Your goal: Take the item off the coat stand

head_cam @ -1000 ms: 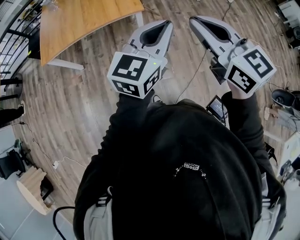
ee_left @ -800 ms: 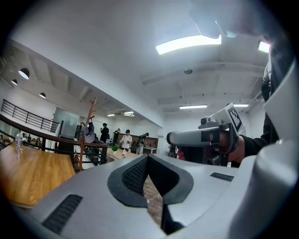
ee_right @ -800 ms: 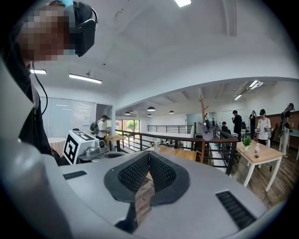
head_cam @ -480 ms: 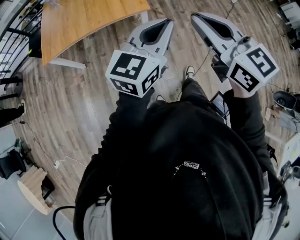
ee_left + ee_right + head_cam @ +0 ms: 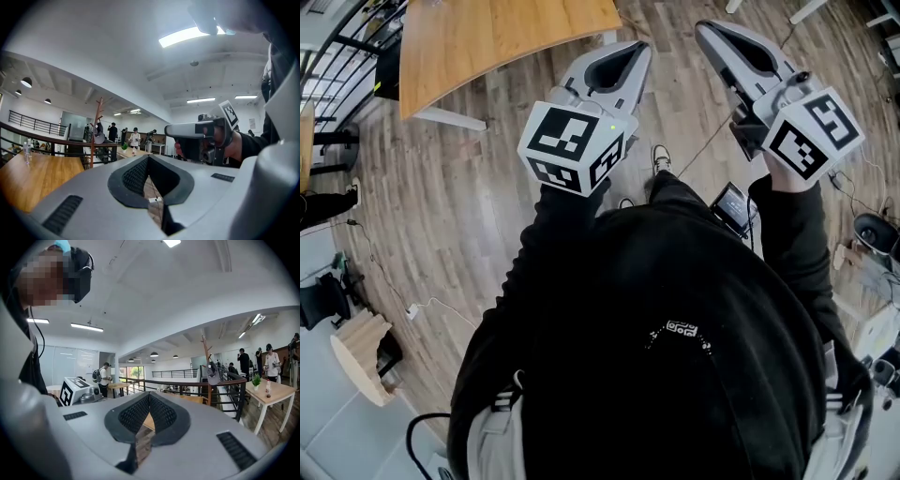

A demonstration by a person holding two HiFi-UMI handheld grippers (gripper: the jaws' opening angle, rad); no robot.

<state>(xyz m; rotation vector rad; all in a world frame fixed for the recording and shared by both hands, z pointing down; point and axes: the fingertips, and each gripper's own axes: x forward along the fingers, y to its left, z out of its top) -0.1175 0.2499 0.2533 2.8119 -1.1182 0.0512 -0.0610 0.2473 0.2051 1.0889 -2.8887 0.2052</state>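
Observation:
A wooden coat stand (image 5: 97, 123) rises far ahead behind a railing, with a grey item (image 5: 99, 138) hanging from it. The right gripper view shows the same coat stand (image 5: 206, 363) and grey item (image 5: 213, 376), also far off. In the head view my left gripper (image 5: 639, 52) and right gripper (image 5: 705, 30) are held side by side in front of the person's chest, pointing level. Both are shut with nothing between the pads. From their own cameras the left gripper (image 5: 149, 157) and the right gripper (image 5: 150, 394) show only wooden floor behind the closed jaws.
A large wooden table (image 5: 487, 37) stands ahead on the left, by a dark railing (image 5: 47, 140). Cables trail over the plank floor (image 5: 441, 206). A small table (image 5: 269, 391) with a plant stands at the right. Several people stand in the distance.
The person has stepped forward: a shoe now shows below the grippers, and the wooden table has slid right and closer in the head view. Both grippers stay shut and side by side.

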